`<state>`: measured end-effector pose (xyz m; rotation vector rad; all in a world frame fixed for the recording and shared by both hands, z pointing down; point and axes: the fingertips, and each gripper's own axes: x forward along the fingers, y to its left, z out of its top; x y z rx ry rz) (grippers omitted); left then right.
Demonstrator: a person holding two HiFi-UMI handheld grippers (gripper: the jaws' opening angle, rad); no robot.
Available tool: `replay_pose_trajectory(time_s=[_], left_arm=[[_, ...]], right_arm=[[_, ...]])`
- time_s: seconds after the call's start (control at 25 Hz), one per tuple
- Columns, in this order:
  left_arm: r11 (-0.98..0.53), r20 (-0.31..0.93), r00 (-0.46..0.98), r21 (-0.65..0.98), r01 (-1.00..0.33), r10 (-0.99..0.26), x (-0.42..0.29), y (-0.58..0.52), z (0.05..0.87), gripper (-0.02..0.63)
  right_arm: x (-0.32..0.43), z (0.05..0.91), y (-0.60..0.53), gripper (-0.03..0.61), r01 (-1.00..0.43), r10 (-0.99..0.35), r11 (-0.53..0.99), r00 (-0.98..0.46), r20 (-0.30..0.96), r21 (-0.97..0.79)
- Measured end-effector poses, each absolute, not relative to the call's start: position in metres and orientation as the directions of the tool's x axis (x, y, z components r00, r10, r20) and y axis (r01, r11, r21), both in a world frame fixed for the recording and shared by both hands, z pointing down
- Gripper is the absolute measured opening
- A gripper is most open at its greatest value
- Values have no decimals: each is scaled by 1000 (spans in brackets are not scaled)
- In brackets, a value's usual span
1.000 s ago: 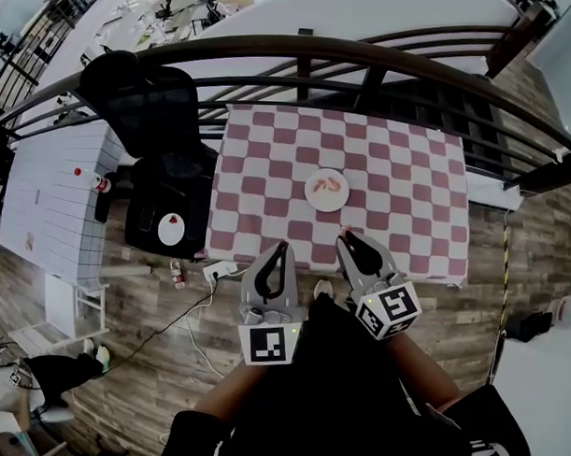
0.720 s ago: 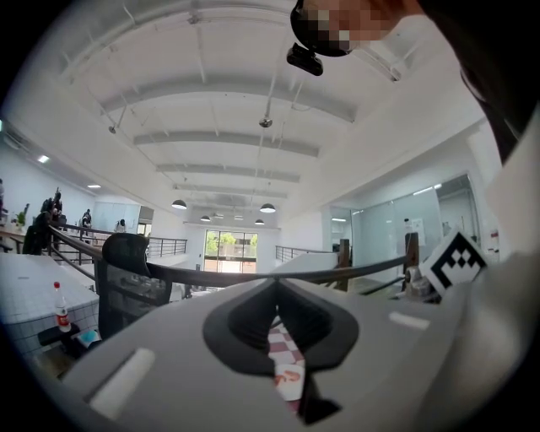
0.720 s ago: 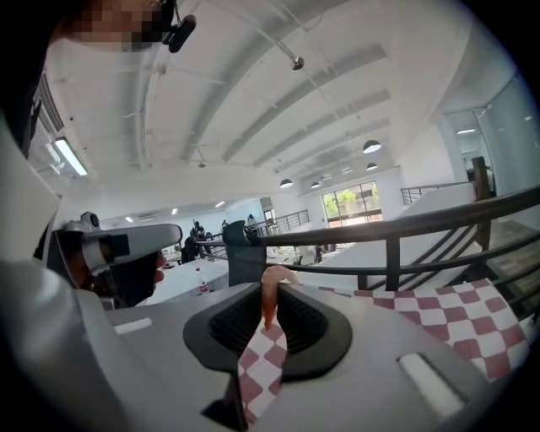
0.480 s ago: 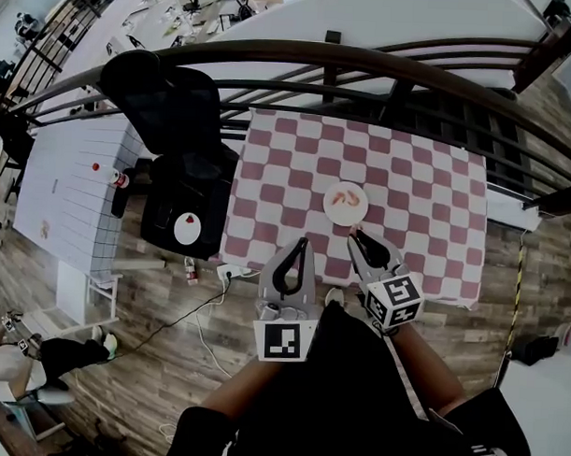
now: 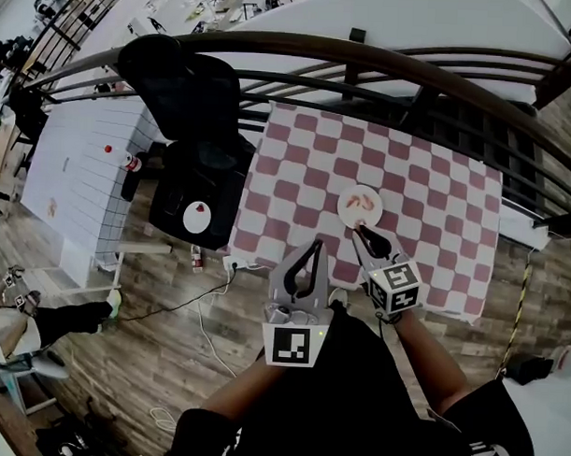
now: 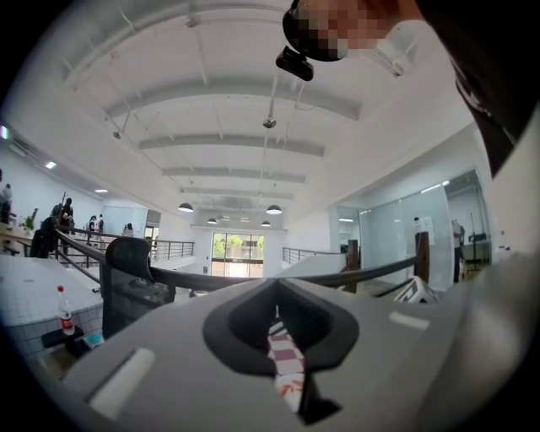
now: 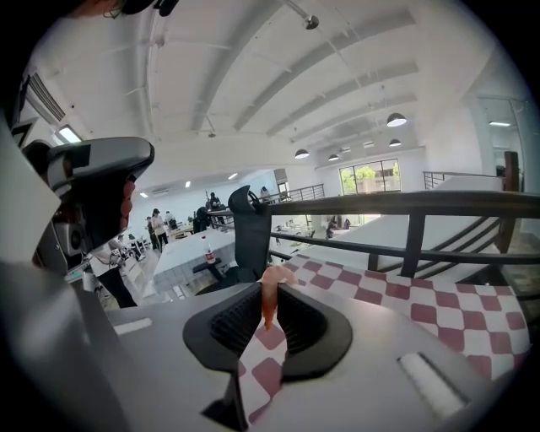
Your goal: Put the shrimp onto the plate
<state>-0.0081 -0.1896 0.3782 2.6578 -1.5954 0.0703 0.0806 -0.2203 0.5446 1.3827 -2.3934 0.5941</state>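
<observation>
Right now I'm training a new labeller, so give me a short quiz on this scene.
1. True or false: the right gripper holds a shrimp.
2. The plate: A lies on the table, B is held in the air, C is upside down.
3. Which gripper holds nothing?
Key: 1 true; 2 A; 3 the left gripper.
</observation>
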Motion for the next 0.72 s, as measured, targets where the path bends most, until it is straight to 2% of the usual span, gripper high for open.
replay_pose_trajectory(time_s=[0.16,0.4,0.72], left_arm=[[-468,91,462,-59,-882,-882,-14,-193,383,9],[-414,90,415,31,-910,-905,-17,-196,387,9],[-370,73,371,28,-928,-926,-24,-200,387,9]], right_arm=[[81,564,-230,55,-869,-715,458,-484,504,-186],[93,606,-245,55,-881,-697,447,-451,557,-154],[103,668,-257,55,-877,-643,473,-411,647,-88]])
